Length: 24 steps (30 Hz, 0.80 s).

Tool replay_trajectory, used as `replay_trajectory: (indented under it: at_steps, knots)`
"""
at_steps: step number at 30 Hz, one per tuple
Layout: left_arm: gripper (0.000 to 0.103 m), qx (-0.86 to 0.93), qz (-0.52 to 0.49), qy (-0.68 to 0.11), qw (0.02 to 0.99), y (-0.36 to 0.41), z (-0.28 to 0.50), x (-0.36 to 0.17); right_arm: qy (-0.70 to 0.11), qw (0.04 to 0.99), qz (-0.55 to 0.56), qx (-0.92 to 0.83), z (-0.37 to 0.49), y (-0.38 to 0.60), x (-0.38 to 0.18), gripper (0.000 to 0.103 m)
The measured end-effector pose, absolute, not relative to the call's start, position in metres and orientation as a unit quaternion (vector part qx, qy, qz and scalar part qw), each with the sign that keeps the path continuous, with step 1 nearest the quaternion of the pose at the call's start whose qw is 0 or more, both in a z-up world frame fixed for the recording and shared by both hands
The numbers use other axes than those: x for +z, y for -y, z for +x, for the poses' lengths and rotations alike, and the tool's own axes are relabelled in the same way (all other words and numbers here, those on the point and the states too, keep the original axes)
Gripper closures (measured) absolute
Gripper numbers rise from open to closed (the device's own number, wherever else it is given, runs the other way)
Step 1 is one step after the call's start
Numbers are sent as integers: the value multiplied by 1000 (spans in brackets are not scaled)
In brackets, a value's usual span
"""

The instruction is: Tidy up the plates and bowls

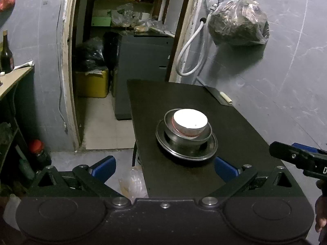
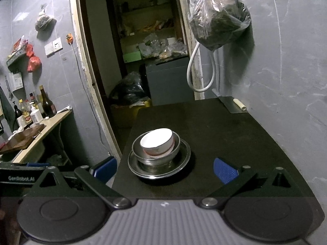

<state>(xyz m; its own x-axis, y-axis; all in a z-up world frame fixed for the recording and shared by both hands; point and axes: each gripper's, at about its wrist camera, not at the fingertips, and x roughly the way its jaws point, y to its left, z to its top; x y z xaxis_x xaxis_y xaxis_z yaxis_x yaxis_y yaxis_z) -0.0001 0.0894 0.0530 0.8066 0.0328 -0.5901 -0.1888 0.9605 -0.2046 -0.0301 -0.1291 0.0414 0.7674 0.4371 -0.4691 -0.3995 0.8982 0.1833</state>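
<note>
Stack built — dishes looked gathered, nothing left loose on the black table point(image 2: 235, 143).
A white bowl point(image 1: 190, 119) sat tilted inside a steel bowl point(image 1: 187, 136), itself on a steel plate point(image 1: 186, 150) mid-table; left gripper point(image 1: 164, 166) and right gripper point(image 2: 165, 168) hung apart from it, fingers spread, holding nothing.

Setting: a cramped home kitchen with an adjoining storeroom. Grey tiled walls point(image 2: 286, 71) enclose it. At left, a pale wooden counter point(image 2: 47, 126) carries dark glass sauce bottles point(image 2: 48, 102) and a brown wooden chopping board point(image 2: 22, 138). Through the far doorway, cluttered pantry shelves point(image 2: 151, 40) are visible.
</note>
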Motion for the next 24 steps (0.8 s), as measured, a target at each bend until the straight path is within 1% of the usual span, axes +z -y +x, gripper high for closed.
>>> replay_trajectory:
  at_steps: [8, 17, 24]
  knots:
    - [1, 50, -144, -301, 941, -87, -17, 43, -263, 939, 30, 218, -45, 134, 37, 0]
    - [1, 50, -135, -295, 944, -82, -30, 37, -267, 939, 32, 216, -62, 137, 28, 0]
    - [1, 35, -112, -269, 956, -78, -44, 31, -272, 938, 37, 209, -70, 133, 22, 0]
